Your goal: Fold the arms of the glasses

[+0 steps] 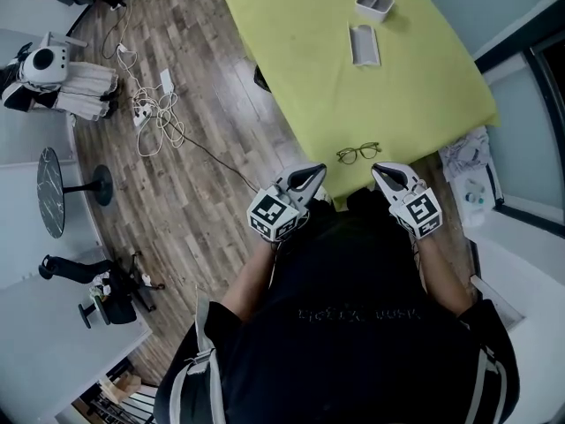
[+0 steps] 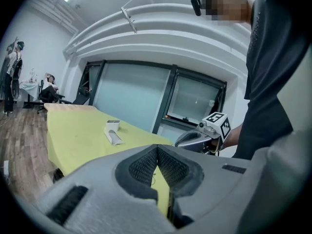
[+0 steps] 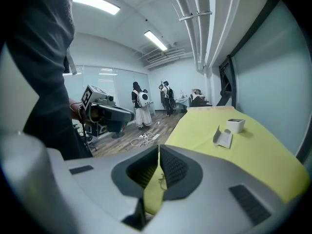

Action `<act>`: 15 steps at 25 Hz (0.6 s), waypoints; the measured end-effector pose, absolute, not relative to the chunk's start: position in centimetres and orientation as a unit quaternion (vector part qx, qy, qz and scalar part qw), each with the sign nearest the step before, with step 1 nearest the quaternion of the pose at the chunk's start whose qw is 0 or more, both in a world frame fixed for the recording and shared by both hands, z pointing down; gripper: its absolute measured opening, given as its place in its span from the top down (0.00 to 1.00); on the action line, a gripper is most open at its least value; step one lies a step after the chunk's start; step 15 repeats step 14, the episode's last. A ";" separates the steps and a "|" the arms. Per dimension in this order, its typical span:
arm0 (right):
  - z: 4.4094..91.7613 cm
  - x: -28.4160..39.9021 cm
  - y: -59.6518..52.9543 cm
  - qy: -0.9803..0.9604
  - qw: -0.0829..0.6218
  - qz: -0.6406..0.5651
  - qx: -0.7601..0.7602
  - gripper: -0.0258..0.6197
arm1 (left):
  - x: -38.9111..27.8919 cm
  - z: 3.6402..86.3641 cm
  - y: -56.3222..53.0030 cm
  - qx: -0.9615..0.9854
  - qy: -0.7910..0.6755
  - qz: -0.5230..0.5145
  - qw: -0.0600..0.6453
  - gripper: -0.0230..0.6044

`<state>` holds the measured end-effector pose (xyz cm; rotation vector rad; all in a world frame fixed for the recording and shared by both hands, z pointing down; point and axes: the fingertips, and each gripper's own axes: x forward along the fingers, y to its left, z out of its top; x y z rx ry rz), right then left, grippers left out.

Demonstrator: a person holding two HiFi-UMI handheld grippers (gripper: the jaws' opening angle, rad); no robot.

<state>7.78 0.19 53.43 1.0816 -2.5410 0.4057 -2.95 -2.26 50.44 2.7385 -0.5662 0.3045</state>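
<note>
Left claw [image 1: 311, 177], closed and empty, hangs by the near edge of the yellow surface [image 1: 309, 51]. The glasses [image 1: 358, 153] lie on it near that edge, just beyond both claws. Right claw [image 1: 386, 174] is likewise closed and empty.

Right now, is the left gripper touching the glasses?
Apart. In the head view the left gripper sits short of the glasses, with yellow tablecloth showing between its shut jaws and the frame.
</note>
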 end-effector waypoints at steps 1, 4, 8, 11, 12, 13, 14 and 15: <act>53.2 7.6 0.2 -0.895 0.173 0.142 0.387 0.91 | -3.2 50.1 -2.3 0.962 -0.198 0.102 0.162 0.93; 53.4 7.0 0.6 -0.889 0.173 0.144 0.399 0.91 | -4.1 50.0 -2.1 0.962 -0.200 0.091 0.161 0.94; 53.5 5.3 1.5 -0.886 0.217 0.110 0.394 0.91 | -5.2 50.1 -1.6 0.962 -0.200 0.085 0.167 0.94; 53.1 4.0 1.5 -0.885 0.211 0.106 0.400 0.91 | -6.2 50.2 -1.6 0.962 -0.198 0.086 0.166 0.93; 53.0 3.6 1.4 -0.885 0.206 0.109 0.402 0.90 | -6.6 50.3 -1.6 0.962 -0.198 0.087 0.165 0.94; 52.9 3.1 1.4 -0.886 0.204 0.111 0.402 0.90 | -6.9 50.3 -1.5 0.962 -0.199 0.087 0.164 0.93; 52.9 2.7 1.5 -0.886 0.202 0.112 0.403 0.90 | -7.2 50.4 -1.5 0.962 -0.201 0.086 0.163 0.93; 52.9 2.7 1.5 -0.886 0.202 0.112 0.403 0.90 | -7.2 50.4 -1.5 0.962 -0.201 0.086 0.163 0.93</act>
